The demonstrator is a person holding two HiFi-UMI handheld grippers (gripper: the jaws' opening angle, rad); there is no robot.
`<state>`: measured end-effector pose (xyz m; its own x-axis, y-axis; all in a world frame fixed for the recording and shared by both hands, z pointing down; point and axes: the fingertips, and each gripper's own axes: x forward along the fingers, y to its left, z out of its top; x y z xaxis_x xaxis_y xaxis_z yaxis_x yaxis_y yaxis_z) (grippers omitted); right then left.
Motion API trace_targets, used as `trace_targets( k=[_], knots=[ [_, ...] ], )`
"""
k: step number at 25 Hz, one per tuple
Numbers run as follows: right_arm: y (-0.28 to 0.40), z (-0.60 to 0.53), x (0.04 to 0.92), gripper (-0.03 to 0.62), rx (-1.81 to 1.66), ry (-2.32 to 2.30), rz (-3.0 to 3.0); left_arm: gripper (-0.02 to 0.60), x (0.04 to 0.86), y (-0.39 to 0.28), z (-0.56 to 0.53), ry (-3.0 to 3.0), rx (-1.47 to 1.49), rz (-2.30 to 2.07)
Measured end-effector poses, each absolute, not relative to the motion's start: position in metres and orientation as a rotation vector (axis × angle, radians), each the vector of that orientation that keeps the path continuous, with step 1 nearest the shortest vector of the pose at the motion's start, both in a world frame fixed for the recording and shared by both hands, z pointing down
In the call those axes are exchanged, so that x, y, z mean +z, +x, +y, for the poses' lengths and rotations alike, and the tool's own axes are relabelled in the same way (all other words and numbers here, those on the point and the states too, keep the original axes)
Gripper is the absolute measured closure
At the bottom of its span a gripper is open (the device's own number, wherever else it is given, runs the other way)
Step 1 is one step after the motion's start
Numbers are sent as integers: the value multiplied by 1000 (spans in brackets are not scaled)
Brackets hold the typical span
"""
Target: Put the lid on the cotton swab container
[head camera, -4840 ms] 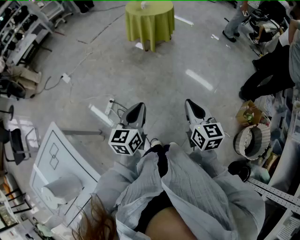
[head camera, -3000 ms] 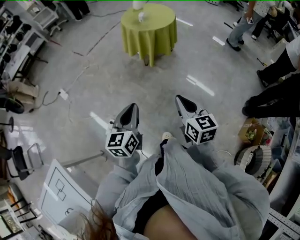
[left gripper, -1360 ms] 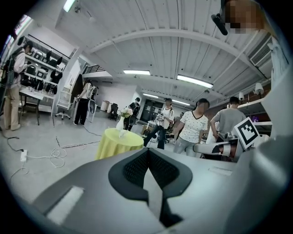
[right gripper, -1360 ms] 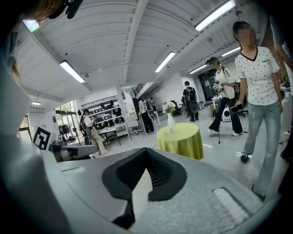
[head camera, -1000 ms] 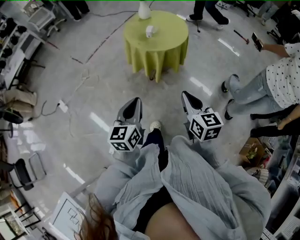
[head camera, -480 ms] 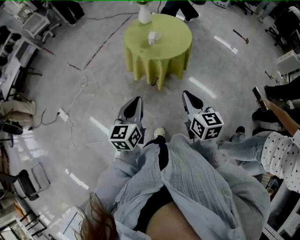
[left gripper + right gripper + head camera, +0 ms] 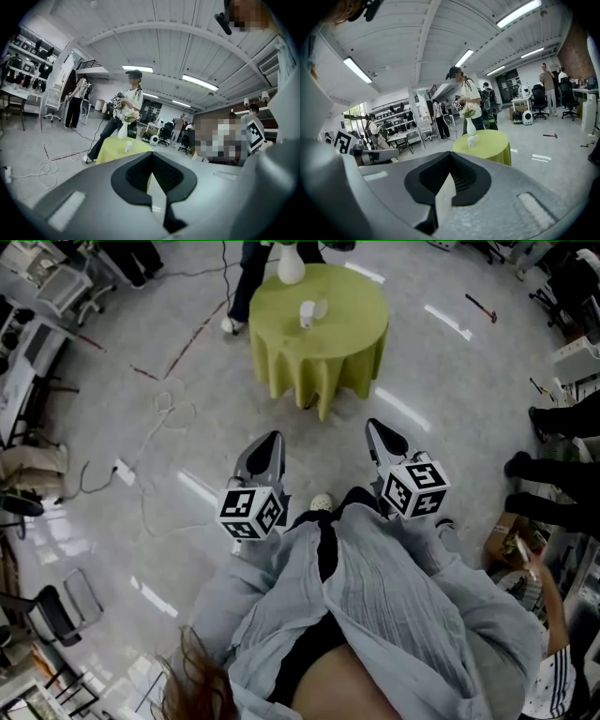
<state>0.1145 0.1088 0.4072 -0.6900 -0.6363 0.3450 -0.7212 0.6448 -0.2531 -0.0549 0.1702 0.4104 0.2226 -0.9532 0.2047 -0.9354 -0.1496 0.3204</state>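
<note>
A round table (image 7: 319, 320) under a yellow-green cloth stands ahead on the grey floor. On it are a white vase (image 7: 291, 266) and a small white cotton swab container (image 7: 307, 313); I cannot make out a separate lid at this distance. My left gripper (image 7: 271, 441) and right gripper (image 7: 376, 429) are held side by side in front of my body, well short of the table, both shut and empty. The table (image 7: 117, 149) and container (image 7: 128, 147) show above the left gripper (image 7: 151, 154). The right gripper (image 7: 450, 158) points at the table (image 7: 487, 144), container (image 7: 471, 141) and vase (image 7: 469, 126).
A person (image 7: 246, 282) stands at the table's far left side. Loose cables (image 7: 155, 423) trail over the floor at left, past shelving (image 7: 28, 306) and a chair (image 7: 58, 604). Other people's legs (image 7: 562, 465) and boxes (image 7: 511, 545) are at right.
The table has come nearer in the head view as I walked toward it. The passer-by at right has moved off; a person now stands beside the table. Both grippers kept their pose.
</note>
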Motion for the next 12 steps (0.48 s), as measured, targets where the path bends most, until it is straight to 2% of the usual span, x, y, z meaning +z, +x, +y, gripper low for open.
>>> trace_targets(
  k=[12],
  knots=[
    [104,64,419,592,592,1083,-2617,566,428,-66,133,2077,-46,-1740]
  ],
)
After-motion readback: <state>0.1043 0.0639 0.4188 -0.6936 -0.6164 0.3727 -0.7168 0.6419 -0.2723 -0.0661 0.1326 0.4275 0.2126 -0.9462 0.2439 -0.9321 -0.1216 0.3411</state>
